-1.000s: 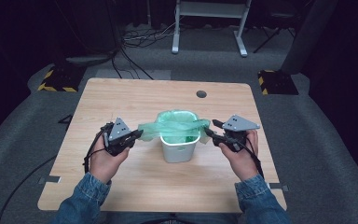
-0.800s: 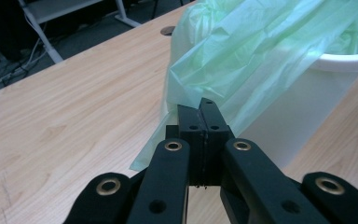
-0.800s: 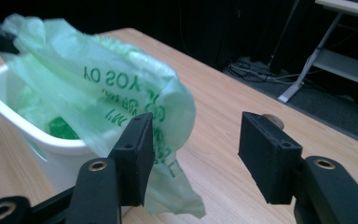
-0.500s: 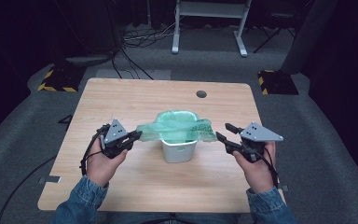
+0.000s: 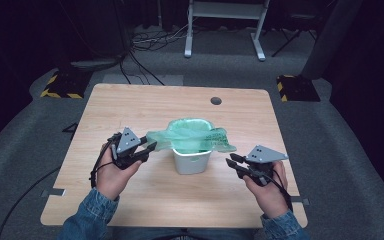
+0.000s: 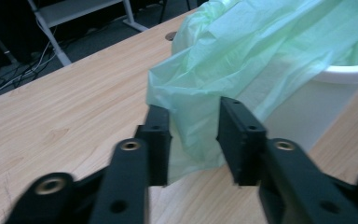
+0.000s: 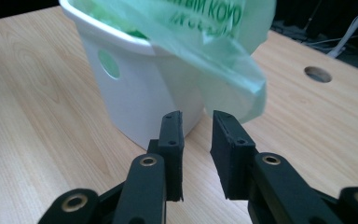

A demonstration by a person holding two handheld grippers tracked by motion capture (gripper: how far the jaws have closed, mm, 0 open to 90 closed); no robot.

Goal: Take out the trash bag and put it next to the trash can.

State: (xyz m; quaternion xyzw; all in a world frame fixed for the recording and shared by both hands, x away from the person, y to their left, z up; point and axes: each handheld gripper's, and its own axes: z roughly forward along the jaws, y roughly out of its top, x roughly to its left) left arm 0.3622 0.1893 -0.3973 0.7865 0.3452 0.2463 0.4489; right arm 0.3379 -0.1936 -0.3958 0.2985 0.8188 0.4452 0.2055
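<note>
On pale wood, a crinkled green bag [image 5: 192, 136] lines a white tub [image 5: 192, 161]; both tools [image 5: 147, 148] [image 5: 231, 159] released.

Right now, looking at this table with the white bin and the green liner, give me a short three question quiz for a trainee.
1. True or false: the right tongs are clamped on the green bin liner.
2. Which part of the liner lies between the open jaws of the left tongs? A) the flap hanging outside the white bin B) the part lining the inside C) a knotted handle
3. What round feature marks the wooden table beyond the bin?

Key: 1. False, they are open, clear of it. 2. A. 3. A cable hole.
</note>
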